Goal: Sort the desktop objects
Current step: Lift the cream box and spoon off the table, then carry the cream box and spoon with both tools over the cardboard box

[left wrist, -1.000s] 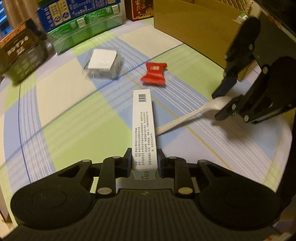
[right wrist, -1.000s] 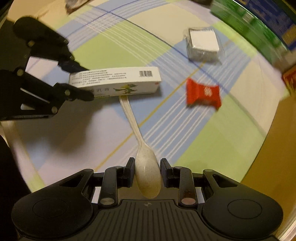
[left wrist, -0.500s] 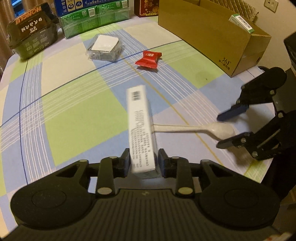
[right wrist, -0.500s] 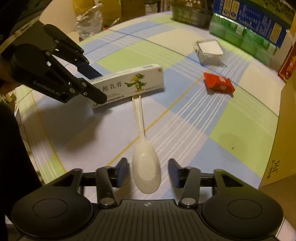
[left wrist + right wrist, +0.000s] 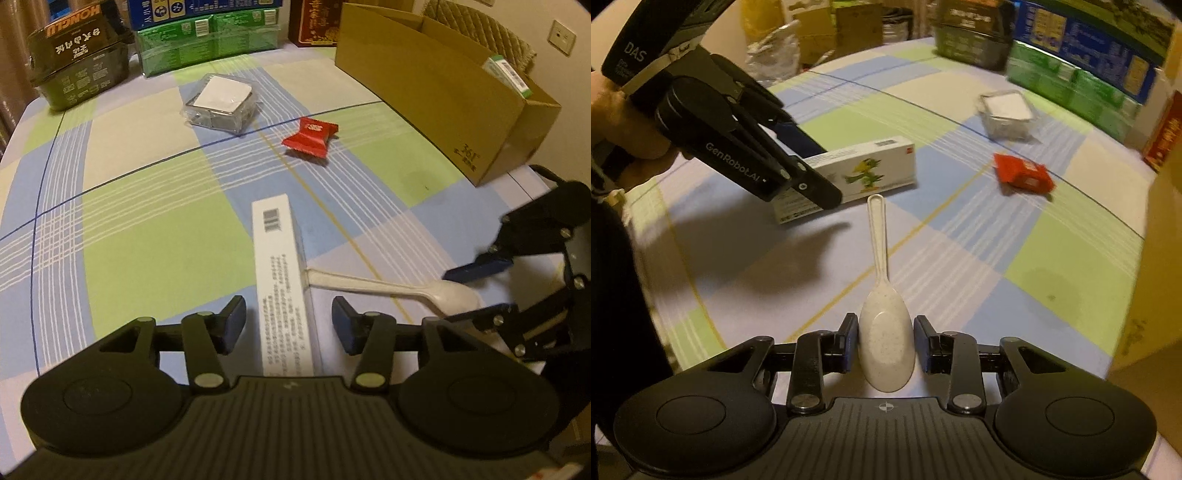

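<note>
Slippage is the nearest risk: the right gripper (image 5: 885, 344) is seen closing its fingers about the spoon (image 5: 885, 339) bowl, not yet pressing; a rounded bowl may squirt out. The left gripper (image 5: 288, 325) is opening, fingers clear of the white box (image 5: 282, 280), left lying on the worktop (image 5: 147, 221). Spoon handle touches the box and may nudge it. Farther off, red packet (image 5: 310, 138) and cardboard box (image 5: 424, 92) are noted.

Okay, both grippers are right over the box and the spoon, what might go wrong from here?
1. The spoon's handle tip ends right at the white carton; lifting one may nudge the other.
2. The right gripper's jaws are closing on the rounded bowl with slight gaps visible, so the spoon may slip out.
3. The left gripper's jaws are opening, clear of the carton; it lies loose on the tablecloth and could shift if bumped.
</note>
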### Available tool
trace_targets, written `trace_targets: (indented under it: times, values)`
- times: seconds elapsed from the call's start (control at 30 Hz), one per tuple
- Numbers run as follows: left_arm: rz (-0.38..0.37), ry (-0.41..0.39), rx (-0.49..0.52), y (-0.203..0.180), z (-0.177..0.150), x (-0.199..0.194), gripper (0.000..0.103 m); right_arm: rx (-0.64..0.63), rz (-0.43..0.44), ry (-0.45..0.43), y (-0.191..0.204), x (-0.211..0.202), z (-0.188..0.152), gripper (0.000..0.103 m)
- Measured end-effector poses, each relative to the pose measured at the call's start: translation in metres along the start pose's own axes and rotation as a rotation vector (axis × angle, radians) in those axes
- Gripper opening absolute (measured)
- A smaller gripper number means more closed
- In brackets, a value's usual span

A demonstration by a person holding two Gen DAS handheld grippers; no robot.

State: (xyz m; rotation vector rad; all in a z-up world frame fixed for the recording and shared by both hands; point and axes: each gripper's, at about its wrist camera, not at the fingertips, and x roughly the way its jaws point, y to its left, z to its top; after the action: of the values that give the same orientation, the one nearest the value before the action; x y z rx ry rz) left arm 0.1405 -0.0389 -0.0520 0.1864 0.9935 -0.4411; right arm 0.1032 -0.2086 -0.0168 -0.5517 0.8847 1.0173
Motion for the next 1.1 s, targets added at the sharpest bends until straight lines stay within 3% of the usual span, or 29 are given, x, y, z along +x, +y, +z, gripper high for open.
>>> trace_targets:
  times: [0.17,0.37,0.6,1.1]
  values:
    - [0.026,0.013,-0.006,-0.004,0.005,0.009,0.042,0.143,-0.115,0.001,-0.015,-0.006,-0.005,0.03]
    - [0.062,0.02,-0.029,-0.008,0.007,0.017,0.039,0.278,-0.168,-0.015,-0.032,-0.01,-0.007,0.03]
    - [0.09,0.022,-0.052,-0.013,0.009,0.024,0.022,0.294,-0.187,-0.05,-0.032,-0.014,-0.01,0.03]
    - [0.104,-0.001,-0.075,-0.018,0.006,0.024,0.021,0.258,-0.204,-0.087,-0.026,-0.011,-0.012,0.03]
